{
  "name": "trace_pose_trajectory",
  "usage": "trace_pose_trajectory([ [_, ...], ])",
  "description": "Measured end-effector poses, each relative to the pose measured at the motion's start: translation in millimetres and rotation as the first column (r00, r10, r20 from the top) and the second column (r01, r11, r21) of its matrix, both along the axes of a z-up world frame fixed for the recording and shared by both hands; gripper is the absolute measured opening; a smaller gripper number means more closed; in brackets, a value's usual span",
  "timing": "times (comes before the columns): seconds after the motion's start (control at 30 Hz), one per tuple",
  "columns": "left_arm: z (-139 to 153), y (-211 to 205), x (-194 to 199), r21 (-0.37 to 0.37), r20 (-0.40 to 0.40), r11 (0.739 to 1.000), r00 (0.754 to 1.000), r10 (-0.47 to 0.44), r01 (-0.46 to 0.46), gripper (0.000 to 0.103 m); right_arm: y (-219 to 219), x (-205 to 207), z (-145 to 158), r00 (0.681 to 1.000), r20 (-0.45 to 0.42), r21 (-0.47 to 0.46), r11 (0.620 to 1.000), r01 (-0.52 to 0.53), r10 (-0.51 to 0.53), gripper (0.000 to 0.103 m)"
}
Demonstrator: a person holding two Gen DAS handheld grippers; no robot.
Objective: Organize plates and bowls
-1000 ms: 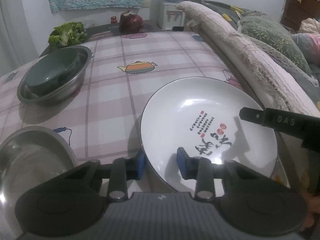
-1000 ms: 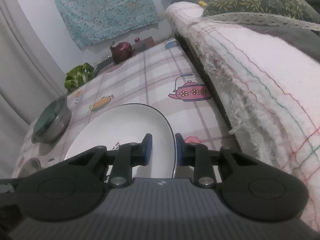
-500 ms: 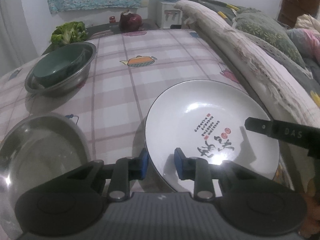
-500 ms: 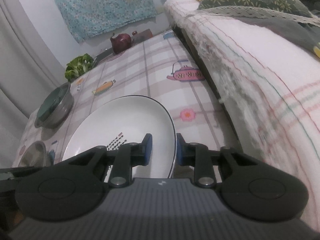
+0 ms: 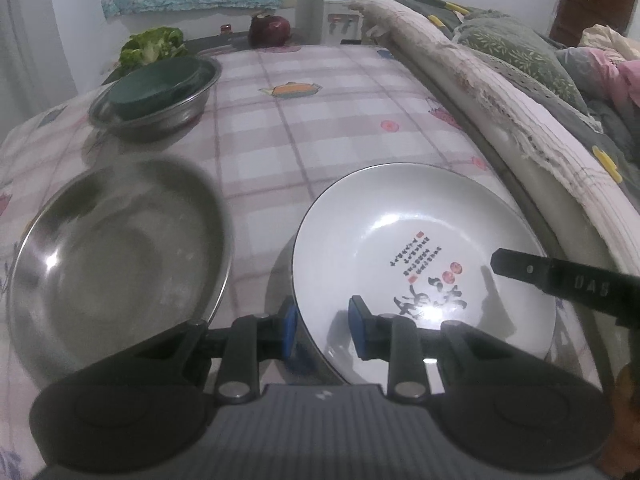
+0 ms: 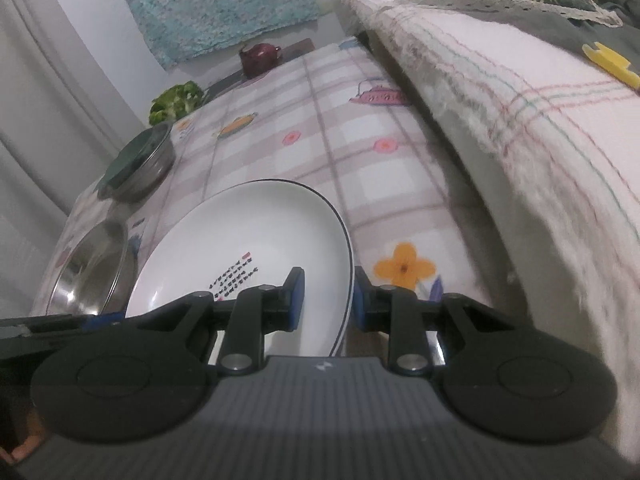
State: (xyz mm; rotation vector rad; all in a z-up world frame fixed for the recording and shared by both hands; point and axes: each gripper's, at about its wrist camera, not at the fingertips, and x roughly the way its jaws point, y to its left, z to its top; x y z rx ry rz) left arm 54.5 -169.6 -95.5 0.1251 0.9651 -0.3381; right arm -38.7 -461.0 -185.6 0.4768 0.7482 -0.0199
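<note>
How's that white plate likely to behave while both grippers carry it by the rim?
The white plate looks like glazed ceramic with a glare spot, so probably stiff but slippery under the pads. The left gripper and right gripper each pinch only a narrow bit of rim, so it could tilt. Likely breakable if dropped.

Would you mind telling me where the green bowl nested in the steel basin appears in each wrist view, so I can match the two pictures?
Left wrist view: the green bowl sits upper left, inside the far steel basin.
Right wrist view: the green bowl sits at middle left, seen edge-on in the same basin.
Shared landmark: the leafy greens just behind it, and the white plate in front.
</note>
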Motion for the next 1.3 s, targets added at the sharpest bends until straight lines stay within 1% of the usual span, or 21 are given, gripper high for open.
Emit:
trace_pose_trajectory([
  [0.2, 1, 16, -23, -0.001, -0.001, 1.000, 1.000, 0.002, -0.002, 0.029, 15, -23, 0, 1.000, 0.005, 0.015, 1.000, -0.022, 0.022, 0.024],
  [0.4, 4, 28, -38, -0.007, -0.001, 1.000, 1.000, -0.001, 0.001, 0.029, 27, -33, 0, 0.999, 0.017, 0.009, 0.999, -0.037, 0.037, 0.025],
  [0.47, 5, 30, -38, -0.020, -0.001, 1.000, 1.000, 0.002, -0.002, 0.029, 29, -34, 0, 0.999, 0.020, 0.000, 0.999, -0.044, 0.044, 0.025],
  [0.6, 5, 34, -36, -0.052, -0.005, 0.999, 1.000, 0.016, -0.016, 0.032, 26, -39, 1, 0.999, 0.027, 0.009, 0.999, -0.045, 0.044, 0.025],
  [0.73, 4, 34, -33, -0.030, 0.023, 0.999, 0.999, 0.025, -0.025, 0.034, 20, -47, 3, 0.999, 0.035, 0.009, 1.000, -0.022, 0.022, 0.025],
  [0.87, 3, 35, -27, -0.028, 0.052, 0.999, 0.998, 0.040, -0.039, 0.034, 18, -54, 1, 1.000, 0.026, 0.023, 1.000, -0.010, 0.010, 0.025],
  [0.97, 2, 36, -21, -0.044, 0.041, 0.998, 0.998, 0.048, -0.046, 0.030, 22, -57, -2, 1.000, 0.019, 0.026, 0.999, -0.023, 0.022, 0.024],
  [1.0, 2, 37, -20, -0.052, 0.038, 0.998, 0.998, 0.044, -0.042, 0.026, 24, -57, -2, 0.999, 0.018, 0.026, 0.999, -0.030, 0.029, 0.024],
  [1.03, 3, 37, -21, -0.061, 0.038, 0.998, 0.999, 0.035, -0.032, 0.024, 26, -57, -2, 0.999, 0.020, 0.025, 0.999, -0.039, 0.039, 0.024],
  [1.1, 5, 35, -25, -0.056, 0.050, 0.998, 0.998, 0.024, -0.021, 0.024, 30, -57, 0, 0.998, 0.026, 0.019, 0.998, -0.053, 0.053, 0.024],
  [1.13, 6, 35, -26, -0.049, 0.056, 0.999, 0.998, 0.018, -0.016, 0.024, 32, -56, 1, 0.998, 0.022, 0.001, 0.999, -0.054, 0.054, 0.024],
  [1.3, 11, 38, -32, -0.062, 0.041, 0.998, 0.999, 0.000, 0.003, 0.024, 31, -53, 2, 0.998, 0.024, -0.012, 0.998, -0.057, 0.057, 0.024],
])
